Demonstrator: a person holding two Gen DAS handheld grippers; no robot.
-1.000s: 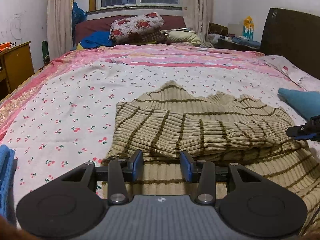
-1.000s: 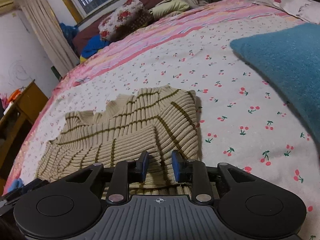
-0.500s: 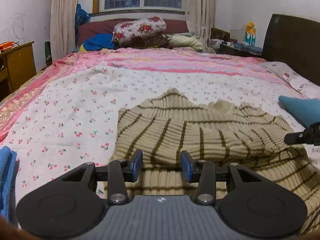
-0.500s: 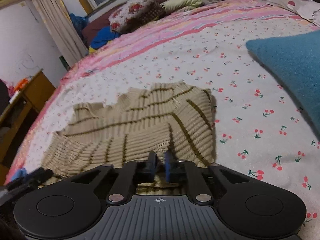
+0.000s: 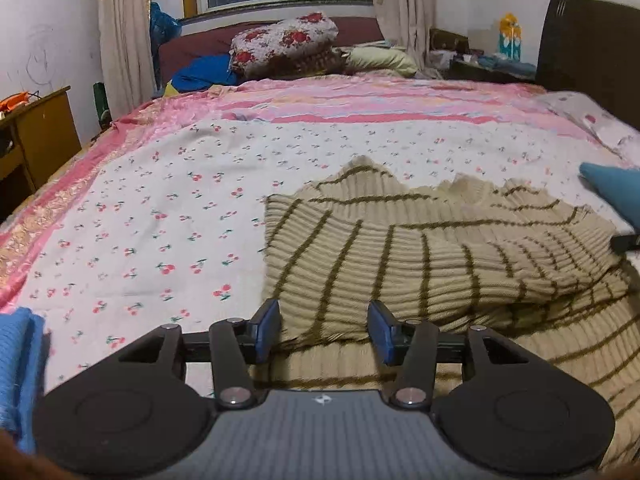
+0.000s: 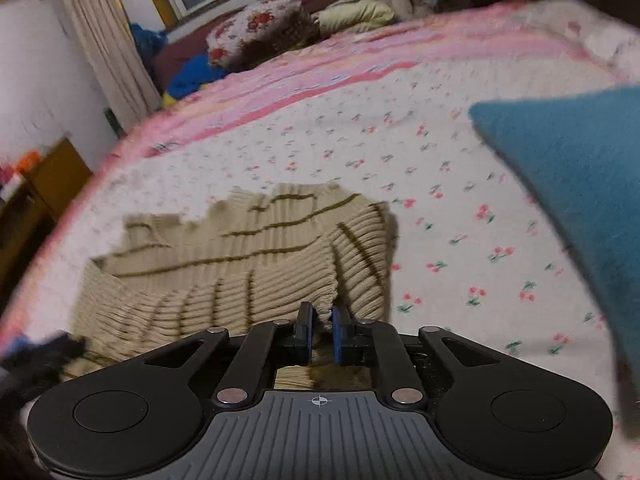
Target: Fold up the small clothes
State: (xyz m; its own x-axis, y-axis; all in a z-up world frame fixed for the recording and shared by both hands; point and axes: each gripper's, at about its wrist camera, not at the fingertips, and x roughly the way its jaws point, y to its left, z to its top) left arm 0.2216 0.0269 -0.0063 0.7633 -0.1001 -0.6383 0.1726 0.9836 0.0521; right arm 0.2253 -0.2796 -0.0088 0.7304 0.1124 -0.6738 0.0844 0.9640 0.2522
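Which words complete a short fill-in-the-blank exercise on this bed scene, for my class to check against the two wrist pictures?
1. The striped sweater lies on a bed sheet printed with small red ____.
2. The right gripper pinches the sweater's ____ edge.
3. The left gripper is ____, its pads clear of the knit.
4. The cushion beside the sweater is ____.

Missing words: cherries; near; open; blue

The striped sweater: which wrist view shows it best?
The left wrist view: the striped sweater lies sharp there, folded layers and neckline visible. The right wrist view shows it blurred, its near edge pinched in the right gripper.
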